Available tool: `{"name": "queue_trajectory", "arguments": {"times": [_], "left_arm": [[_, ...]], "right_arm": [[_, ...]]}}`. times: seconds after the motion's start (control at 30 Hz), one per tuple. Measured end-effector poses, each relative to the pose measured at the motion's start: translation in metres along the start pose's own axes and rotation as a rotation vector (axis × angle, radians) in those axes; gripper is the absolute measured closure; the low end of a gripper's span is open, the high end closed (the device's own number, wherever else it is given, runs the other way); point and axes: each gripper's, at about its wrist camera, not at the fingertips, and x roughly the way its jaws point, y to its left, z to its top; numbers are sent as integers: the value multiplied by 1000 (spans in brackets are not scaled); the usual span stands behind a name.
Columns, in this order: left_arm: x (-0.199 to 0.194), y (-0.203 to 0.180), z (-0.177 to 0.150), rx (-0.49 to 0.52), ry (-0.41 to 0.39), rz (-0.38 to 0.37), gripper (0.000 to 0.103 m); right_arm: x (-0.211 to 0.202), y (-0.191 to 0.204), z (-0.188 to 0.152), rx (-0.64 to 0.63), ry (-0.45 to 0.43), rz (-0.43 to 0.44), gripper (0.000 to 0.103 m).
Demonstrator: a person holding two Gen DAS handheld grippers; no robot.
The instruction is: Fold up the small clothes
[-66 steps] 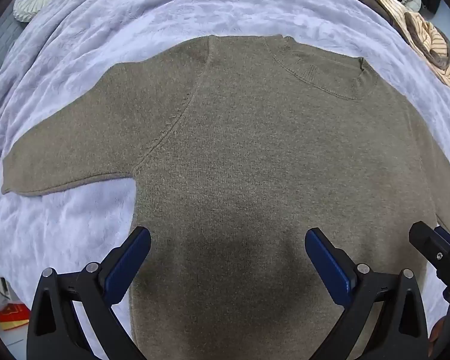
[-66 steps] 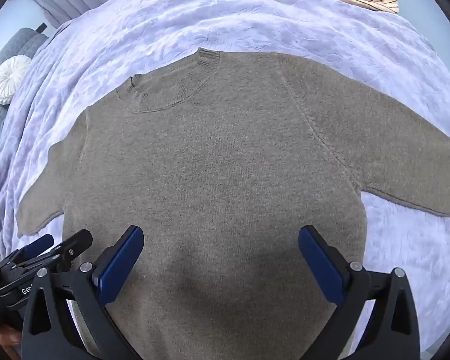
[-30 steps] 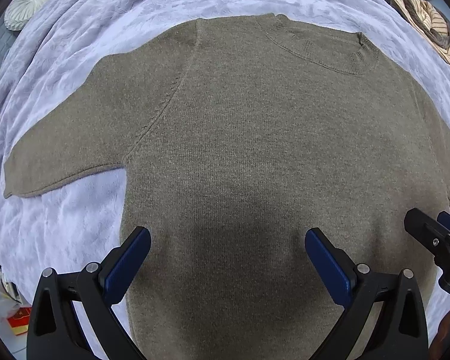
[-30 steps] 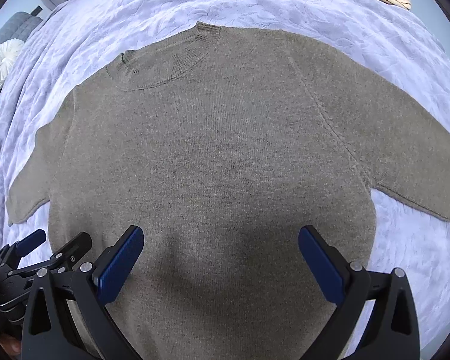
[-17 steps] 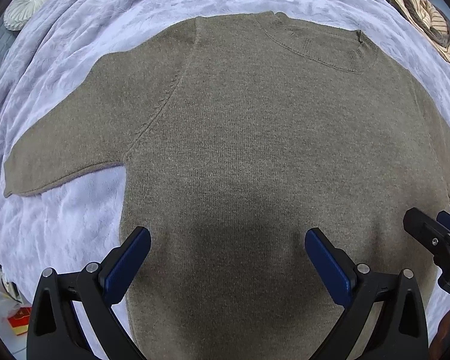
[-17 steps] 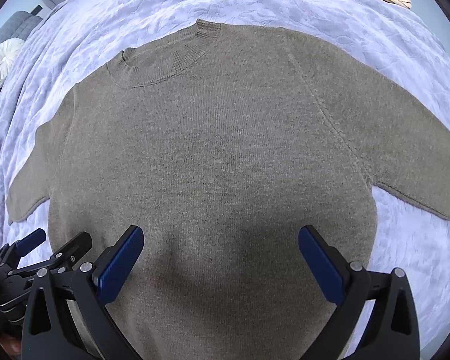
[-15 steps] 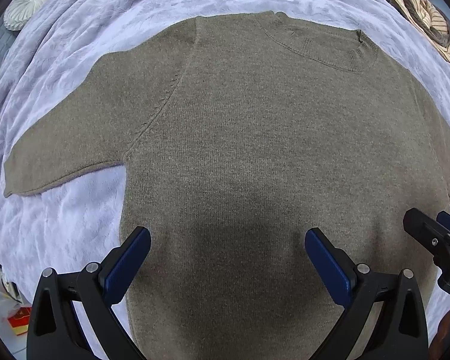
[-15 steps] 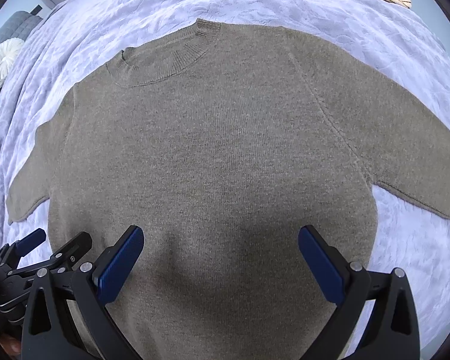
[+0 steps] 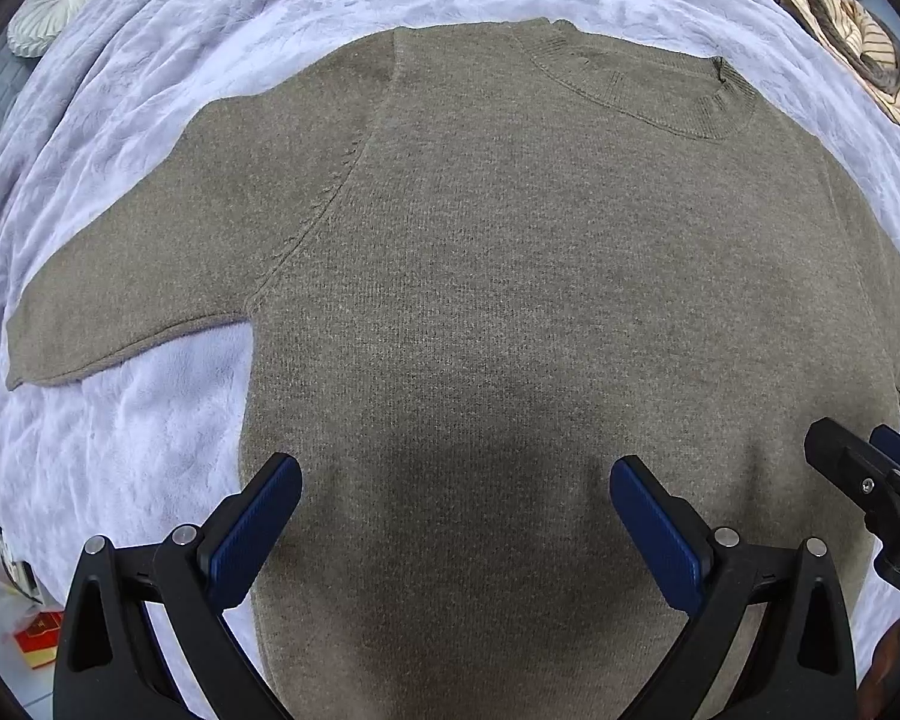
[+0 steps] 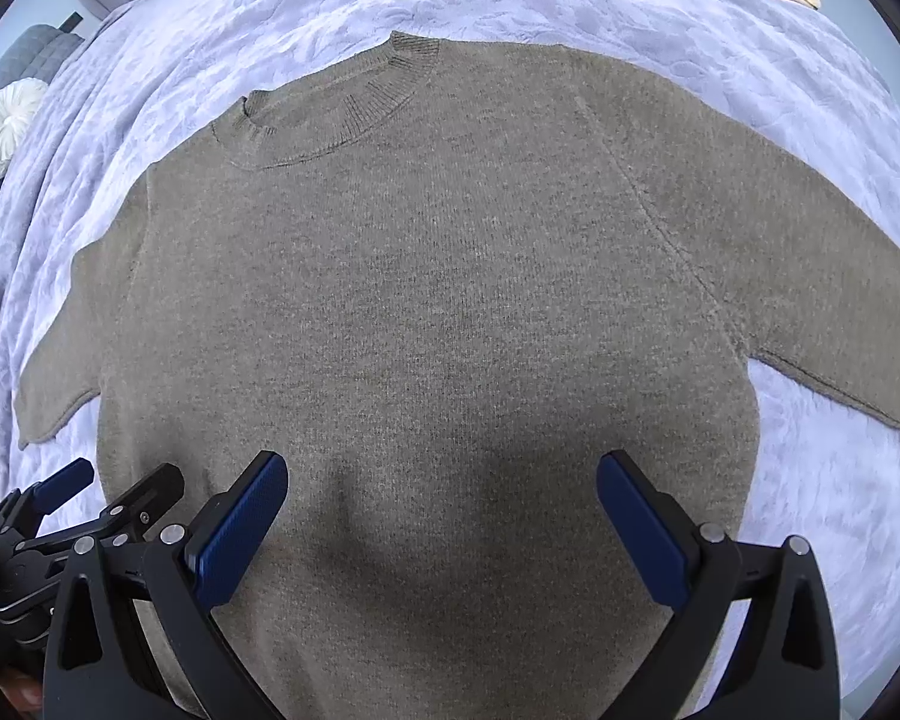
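Note:
An olive-brown knit sweater [image 9: 510,276] lies flat and face up on a pale lilac blanket [image 9: 120,432], collar away from me, both short sleeves spread out; it also shows in the right wrist view [image 10: 438,300]. My left gripper [image 9: 456,516] is open and empty, hovering over the sweater's lower body near its left side. My right gripper [image 10: 444,510] is open and empty over the lower body toward its right side. Each gripper shows at the edge of the other's view: the right gripper [image 9: 870,480], the left gripper [image 10: 72,516].
A round white cushion [image 9: 54,6] lies at the far left by a grey quilted surface [image 10: 24,66]. A heap of striped and brown clothes [image 9: 852,42] sits at the far right corner. A red box [image 9: 36,636] lies on the floor at lower left.
Both grippers moved slightly forward and lower over the sweater about a second ago, then held almost still. The sweater has not moved, and both jaws stay open.

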Motion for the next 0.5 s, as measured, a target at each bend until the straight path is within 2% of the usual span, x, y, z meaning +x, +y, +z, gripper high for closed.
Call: {"name": "queue_trajectory", "arguments": {"times": [0.5], "left_arm": [[4,5,-3,-8,5,0,0]], "right_arm": [[2,3,-4,0,1,-9,0]]}}
